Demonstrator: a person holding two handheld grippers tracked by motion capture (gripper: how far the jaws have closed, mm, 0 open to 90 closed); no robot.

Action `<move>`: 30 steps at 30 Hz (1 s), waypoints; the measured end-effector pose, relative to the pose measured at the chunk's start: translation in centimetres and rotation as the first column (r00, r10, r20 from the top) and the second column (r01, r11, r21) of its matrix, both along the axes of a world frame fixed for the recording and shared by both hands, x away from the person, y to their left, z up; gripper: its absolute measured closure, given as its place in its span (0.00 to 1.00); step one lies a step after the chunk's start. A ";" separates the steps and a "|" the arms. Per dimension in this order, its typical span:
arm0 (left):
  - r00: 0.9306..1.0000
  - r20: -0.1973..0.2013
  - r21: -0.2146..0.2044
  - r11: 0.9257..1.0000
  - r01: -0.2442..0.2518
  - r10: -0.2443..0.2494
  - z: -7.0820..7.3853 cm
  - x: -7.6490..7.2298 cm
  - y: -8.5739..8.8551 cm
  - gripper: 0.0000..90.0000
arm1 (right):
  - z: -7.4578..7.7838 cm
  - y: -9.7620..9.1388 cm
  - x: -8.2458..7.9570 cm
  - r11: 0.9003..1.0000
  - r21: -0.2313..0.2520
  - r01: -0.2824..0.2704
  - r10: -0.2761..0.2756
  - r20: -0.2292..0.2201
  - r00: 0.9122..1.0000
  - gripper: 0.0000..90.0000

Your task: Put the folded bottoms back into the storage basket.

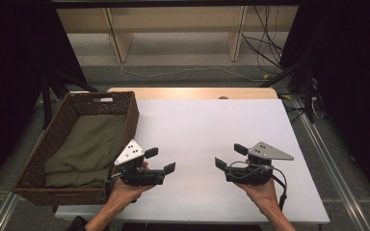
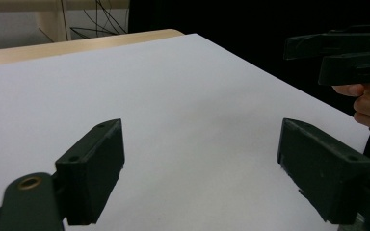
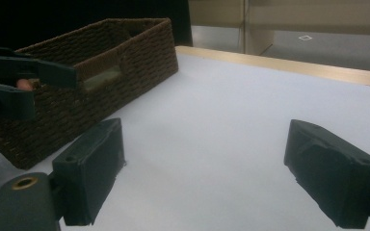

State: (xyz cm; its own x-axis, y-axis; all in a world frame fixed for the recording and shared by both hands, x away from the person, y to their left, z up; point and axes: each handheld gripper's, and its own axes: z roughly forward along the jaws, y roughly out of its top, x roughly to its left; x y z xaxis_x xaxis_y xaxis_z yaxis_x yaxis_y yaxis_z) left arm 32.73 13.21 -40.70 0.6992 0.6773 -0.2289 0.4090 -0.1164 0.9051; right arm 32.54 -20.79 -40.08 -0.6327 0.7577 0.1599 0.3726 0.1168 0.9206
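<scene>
A: From above, where does the cloth sit?
B: The olive cloth (image 1: pixel 85 149) lies folded inside the wicker basket (image 1: pixel 131 118) at the table's (image 1: pixel 197 125) left edge. The left gripper (image 1: pixel 161 160) hovers just right of the basket, jaws wide, holding nothing. The right gripper (image 1: pixel 228 157) is well apart from the basket, jaws wide and empty too.

A: And the left gripper view?
B: Spread jaws over bare white table; the right gripper (image 2: pixel 302 57) faces it.

A: The right gripper view?
B: Spread jaws; the basket (image 3: pixel 139 72) stands beyond the left gripper (image 3: pixel 53 86), its cloth hidden.
</scene>
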 end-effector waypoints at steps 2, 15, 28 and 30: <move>1.000 0.005 0.008 1.000 0.000 0.000 -0.1 0.0 -0.1 0.18 | 0.0 -0.1 -0.1 1.000 -0.003 0.004 -0.004 0.001 1.000 0.17; 1.000 0.015 0.001 1.000 -0.008 0.008 -0.3 -0.2 0.1 0.18 | -0.7 -0.5 -0.6 1.000 -0.017 0.013 -0.013 -0.014 1.000 0.17; 1.000 0.021 -0.004 1.000 -0.013 0.013 -0.2 -0.1 0.2 0.18 | -0.6 -0.5 -0.6 1.000 -0.006 0.020 -0.020 -0.002 1.000 0.17; 1.000 0.023 -0.004 1.000 -0.014 0.014 -0.2 -0.2 0.2 0.18 | -0.6 -0.5 -0.6 1.000 -0.006 0.019 -0.019 -0.001 1.000 0.17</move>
